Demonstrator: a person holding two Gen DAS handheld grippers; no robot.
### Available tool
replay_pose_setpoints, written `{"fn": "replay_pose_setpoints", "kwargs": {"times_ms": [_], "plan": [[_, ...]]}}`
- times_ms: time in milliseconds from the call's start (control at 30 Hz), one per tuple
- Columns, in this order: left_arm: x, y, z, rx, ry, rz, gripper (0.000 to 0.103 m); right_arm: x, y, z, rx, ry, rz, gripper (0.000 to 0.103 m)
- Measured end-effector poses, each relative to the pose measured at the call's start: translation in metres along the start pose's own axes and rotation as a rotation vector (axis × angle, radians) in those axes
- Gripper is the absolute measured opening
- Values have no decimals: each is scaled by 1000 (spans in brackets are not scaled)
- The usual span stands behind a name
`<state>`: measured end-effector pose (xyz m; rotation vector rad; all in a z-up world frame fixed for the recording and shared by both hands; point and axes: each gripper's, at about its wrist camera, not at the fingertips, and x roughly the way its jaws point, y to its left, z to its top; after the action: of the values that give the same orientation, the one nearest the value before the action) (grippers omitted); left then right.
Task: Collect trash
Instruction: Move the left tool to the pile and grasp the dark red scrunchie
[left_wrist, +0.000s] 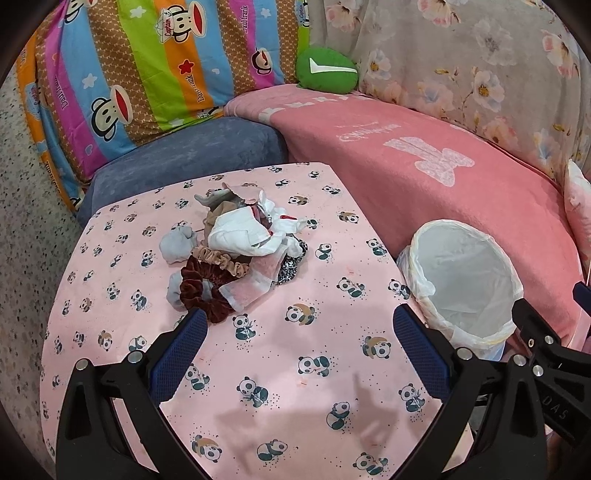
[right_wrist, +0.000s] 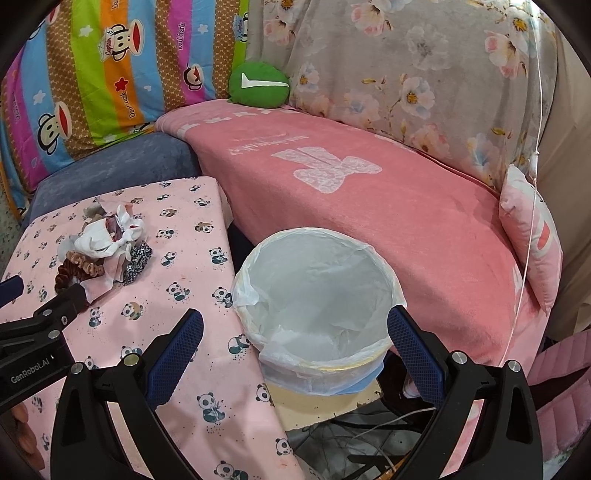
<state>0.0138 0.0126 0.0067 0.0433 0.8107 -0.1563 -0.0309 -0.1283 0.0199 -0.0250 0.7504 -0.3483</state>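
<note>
A pile of trash (left_wrist: 240, 243) lies on the pink panda-print table (left_wrist: 288, 369): crumpled white tissues, scrunchies and bits of cloth. It also shows in the right wrist view (right_wrist: 107, 247). A white-lined trash bin (left_wrist: 465, 284) stands to the right of the table; it looks empty in the right wrist view (right_wrist: 317, 295). My left gripper (left_wrist: 299, 332) is open and empty, just short of the pile. My right gripper (right_wrist: 295, 332) is open and empty, above the near rim of the bin.
A pink blanket-covered sofa (right_wrist: 369, 192) runs behind the bin. A green cushion (left_wrist: 327, 72) and a striped cartoon quilt (left_wrist: 147, 74) lie at the back. A pink pillow (right_wrist: 532, 240) sits at right. Cables (right_wrist: 369, 435) lie on the floor under the bin.
</note>
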Motion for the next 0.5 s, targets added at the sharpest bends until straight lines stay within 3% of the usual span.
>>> {"fn": "replay_pose_setpoints", "kwargs": {"times_ms": [167, 500], "plan": [[18, 20, 2, -21, 15, -9, 96, 15, 14, 8, 2, 0, 26, 97], [66, 88, 2, -62, 62, 58, 96, 47, 66, 27, -7, -17, 115, 97]]}}
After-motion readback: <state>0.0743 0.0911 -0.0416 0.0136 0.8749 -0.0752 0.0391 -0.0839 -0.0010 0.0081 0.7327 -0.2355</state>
